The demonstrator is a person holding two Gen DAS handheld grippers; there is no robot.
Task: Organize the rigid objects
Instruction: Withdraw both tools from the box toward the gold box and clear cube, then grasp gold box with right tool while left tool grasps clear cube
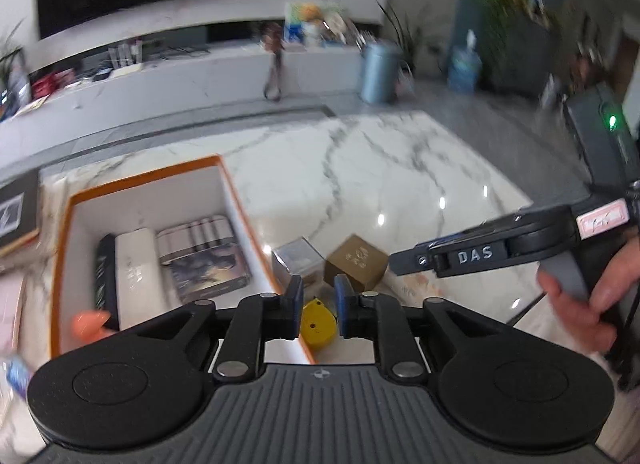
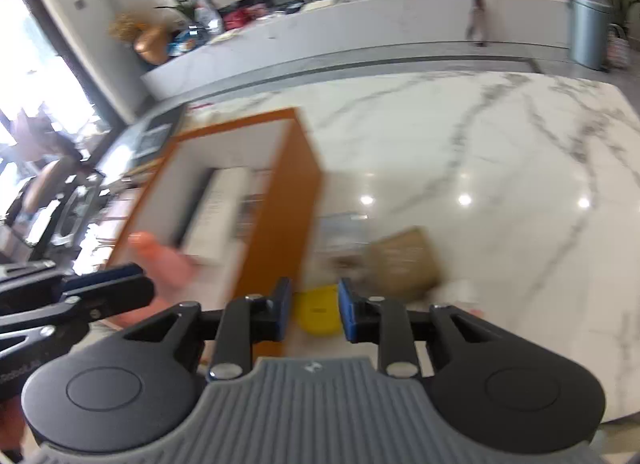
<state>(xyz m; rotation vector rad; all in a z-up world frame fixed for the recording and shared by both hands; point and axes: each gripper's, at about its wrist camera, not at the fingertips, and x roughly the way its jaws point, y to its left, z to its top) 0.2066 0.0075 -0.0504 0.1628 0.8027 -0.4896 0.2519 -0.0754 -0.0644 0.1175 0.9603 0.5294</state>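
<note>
While three flat items already lie in the orange box (image 1: 60, 264), brown cube (image 1: 356, 262), clear cube (image 1: 298, 260) and yellow piece (image 1: 318, 326) wait outside on the table; left gripper (image 1: 318, 296) and right gripper (image 2: 314, 306) both slightly spread, empty.

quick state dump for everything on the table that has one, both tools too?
orange box: open, lid off, partly filled
black box, white box, picture tin: lying flat inside it
clear cube, brown cube, yellow object: loose on the marble beside it
left tool: open, empty
right tool: open, empty
</note>
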